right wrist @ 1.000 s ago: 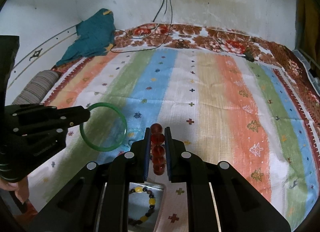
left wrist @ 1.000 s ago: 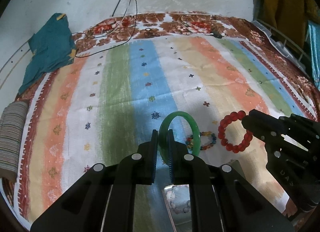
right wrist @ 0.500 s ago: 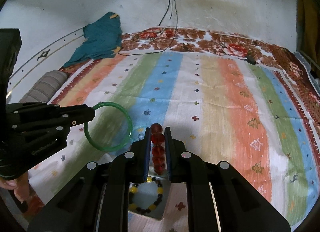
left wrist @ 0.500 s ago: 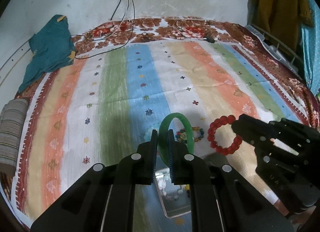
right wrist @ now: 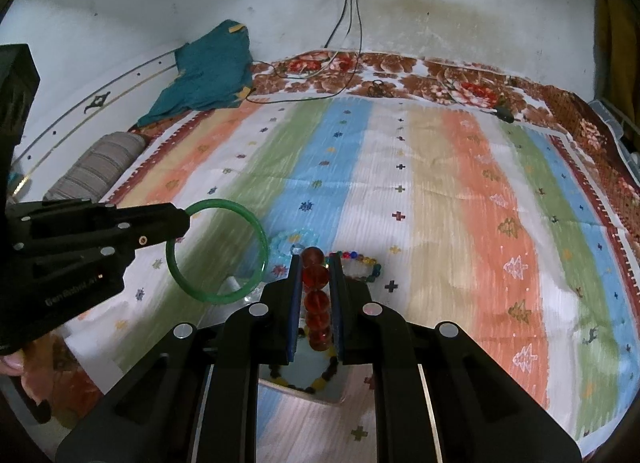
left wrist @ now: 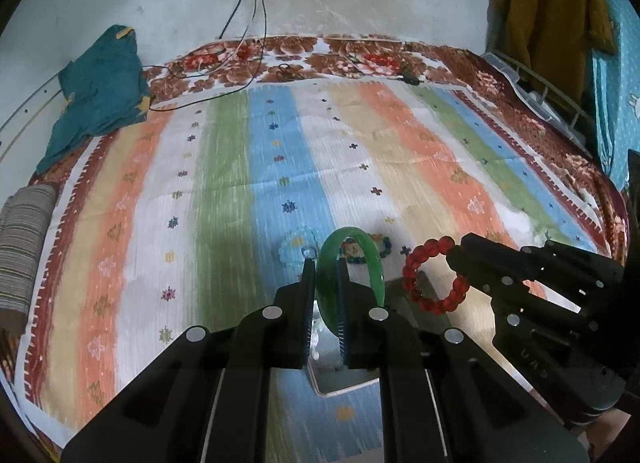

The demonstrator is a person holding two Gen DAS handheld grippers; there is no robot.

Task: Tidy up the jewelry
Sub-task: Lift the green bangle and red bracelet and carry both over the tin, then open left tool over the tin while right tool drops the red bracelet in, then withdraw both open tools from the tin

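Observation:
My left gripper (left wrist: pixel 323 263) is shut on a green bangle (left wrist: pixel 370 253), held upright above the striped bedspread; the bangle shows as a full ring in the right wrist view (right wrist: pixel 218 251). My right gripper (right wrist: pixel 316 259) is shut on a red bead bracelet (right wrist: pixel 316 295), which hangs from it in the left wrist view (left wrist: pixel 430 277). A clear tray (left wrist: pixel 344 377) lies under both grippers; it holds a yellow and dark bead bracelet (right wrist: pixel 308 379). A pale blue bead bracelet (left wrist: pixel 296 245) and a multicoloured bead bracelet (right wrist: pixel 360 261) lie on the bedspread just beyond the fingertips.
A teal cloth (left wrist: pixel 100 95) lies at the far left corner. A striped bolster (left wrist: pixel 20 251) lies at the left edge. Cables (left wrist: pixel 240 63) run from a wall socket onto the bedspread. Clothes (left wrist: pixel 548 11) hang at the far right beside a wire rack (left wrist: pixel 552 103).
Both grippers have risen and drawn back a little while holding their bracelets. The pale blue bracelet and more of the far bedspread have come into view.

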